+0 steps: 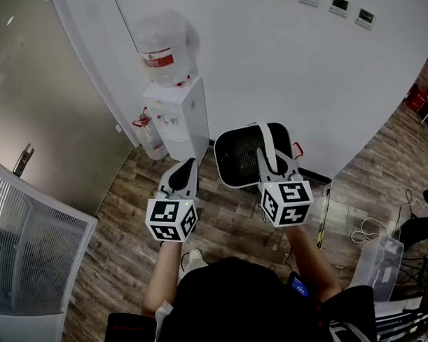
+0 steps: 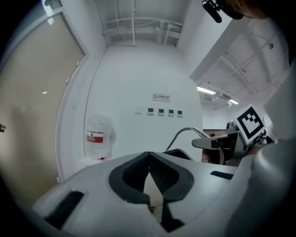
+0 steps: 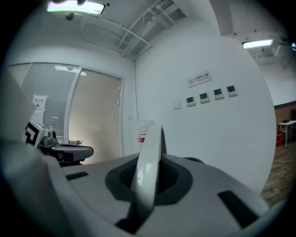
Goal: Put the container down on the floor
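One water dispenser (image 1: 175, 116) is seen by the wall (image 1: 308, 79); above wooden floor (image 1: 233, 216) the container (image 1: 239, 157) handle (image 3: 150, 157) is pinched by right gripper (image 1: 272, 160), left gripper (image 1: 182, 176) pressed shut

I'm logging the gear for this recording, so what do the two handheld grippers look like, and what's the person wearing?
Both the left gripper and right gripper are white shells with black textured pads inside. Each carries a white cube printed with black square markers. The person wears a black top.
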Motion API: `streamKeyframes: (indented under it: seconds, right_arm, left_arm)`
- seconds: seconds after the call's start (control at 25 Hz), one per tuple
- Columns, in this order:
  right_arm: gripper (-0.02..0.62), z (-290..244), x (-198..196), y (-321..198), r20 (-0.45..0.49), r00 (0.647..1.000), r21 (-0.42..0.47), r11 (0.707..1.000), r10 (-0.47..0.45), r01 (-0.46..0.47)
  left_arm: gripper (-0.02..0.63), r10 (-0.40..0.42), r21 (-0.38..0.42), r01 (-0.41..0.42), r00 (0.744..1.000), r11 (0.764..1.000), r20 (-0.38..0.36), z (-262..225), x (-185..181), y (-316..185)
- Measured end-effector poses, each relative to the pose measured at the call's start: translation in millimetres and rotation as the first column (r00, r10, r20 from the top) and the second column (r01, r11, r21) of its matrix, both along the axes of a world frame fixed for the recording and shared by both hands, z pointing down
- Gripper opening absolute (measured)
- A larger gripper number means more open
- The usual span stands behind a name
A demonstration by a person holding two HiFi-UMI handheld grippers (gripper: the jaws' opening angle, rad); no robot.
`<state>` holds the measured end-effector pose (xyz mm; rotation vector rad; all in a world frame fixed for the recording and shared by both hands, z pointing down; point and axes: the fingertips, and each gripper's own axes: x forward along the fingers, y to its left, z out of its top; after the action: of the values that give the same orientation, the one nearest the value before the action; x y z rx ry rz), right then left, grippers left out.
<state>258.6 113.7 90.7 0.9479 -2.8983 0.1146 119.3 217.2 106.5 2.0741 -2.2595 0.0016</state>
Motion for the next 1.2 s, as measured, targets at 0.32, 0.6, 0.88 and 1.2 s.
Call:
streamKeyframes:
  seconds: [0.32, 0.6, 0.88, 1.2]
  right_arm:
    - [0.034, 2, 10, -2, 0.01, 1.0, -0.016, 1.0, -0.01, 0.01]
    - [0.034, 4, 17, -3, 0.019, 0.999, -0.015, 1.0, -0.027, 0.027]
    - [0.034, 13, 21, -6, 0.018, 0.999, -0.034, 0.998, -0.049, 0.049]
    - [0.034, 16, 14, -19, 0.01, 0.998, -0.036, 0.997, -0.066, 0.066]
  left_arm:
    - [0.017, 0.0, -0.008, 0.001, 1.0, 1.0, 0.002, 2, 15, -2]
    - [0.017, -0.015, -0.013, 0.015, 1.0, 1.0, -0.001, 5, 25, 1]
    - [0.017, -0.028, -0.03, 0.028, 1.0, 0.999, 0.006, 10, 32, -1]
    - [0.017, -0.033, -0.031, 0.033, 0.999, 0.999, 0.007, 10, 28, -16]
